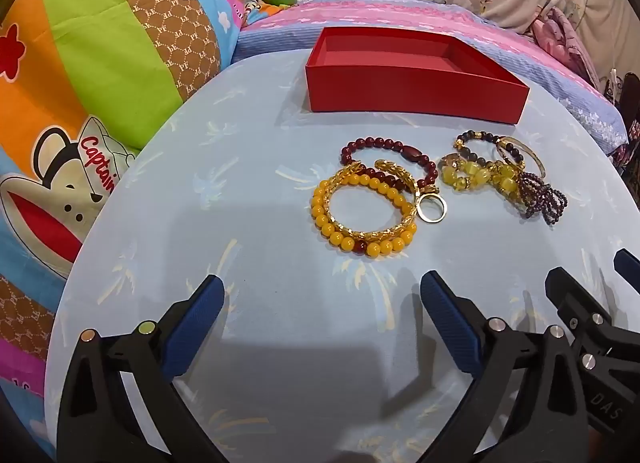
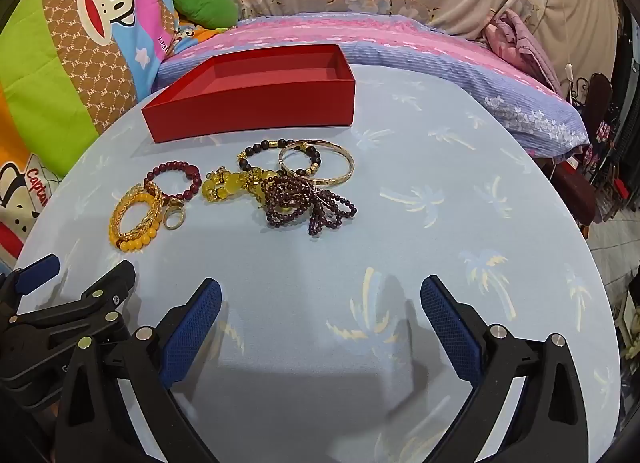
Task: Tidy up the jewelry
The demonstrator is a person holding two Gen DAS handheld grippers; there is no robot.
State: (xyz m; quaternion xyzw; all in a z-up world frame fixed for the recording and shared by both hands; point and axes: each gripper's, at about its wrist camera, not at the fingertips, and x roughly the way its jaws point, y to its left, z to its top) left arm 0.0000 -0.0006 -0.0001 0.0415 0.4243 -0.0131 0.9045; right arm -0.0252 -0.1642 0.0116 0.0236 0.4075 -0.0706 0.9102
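Note:
An empty red box [image 1: 412, 93] [image 2: 256, 115] stands at the far side of the round table. In front of it lie two clusters of jewelry. The near left cluster has a yellow bead bracelet [image 1: 362, 245] [image 2: 134, 241], a gold chain bangle [image 1: 332, 187], a dark red bead bracelet [image 1: 386, 145] [image 2: 172, 167] and a gold ring [image 1: 431, 209] [image 2: 174, 219]. The other cluster has yellow-green beads [image 1: 476, 175] [image 2: 224, 185], a dark purple bead strand [image 1: 542, 199] [image 2: 296, 201] and a thin gold bangle [image 2: 340, 179]. My left gripper [image 1: 322, 295] and right gripper [image 2: 320, 295] are open and empty, side by side at the near edge.
The table wears a light blue palm-print cloth [image 1: 248, 223] [image 2: 440, 203]. A bed with pink and blue bedding [image 2: 400, 43] is behind it. Colourful cartoon pillows [image 1: 80, 83] and a green cushion [image 2: 204, 3] are on the left.

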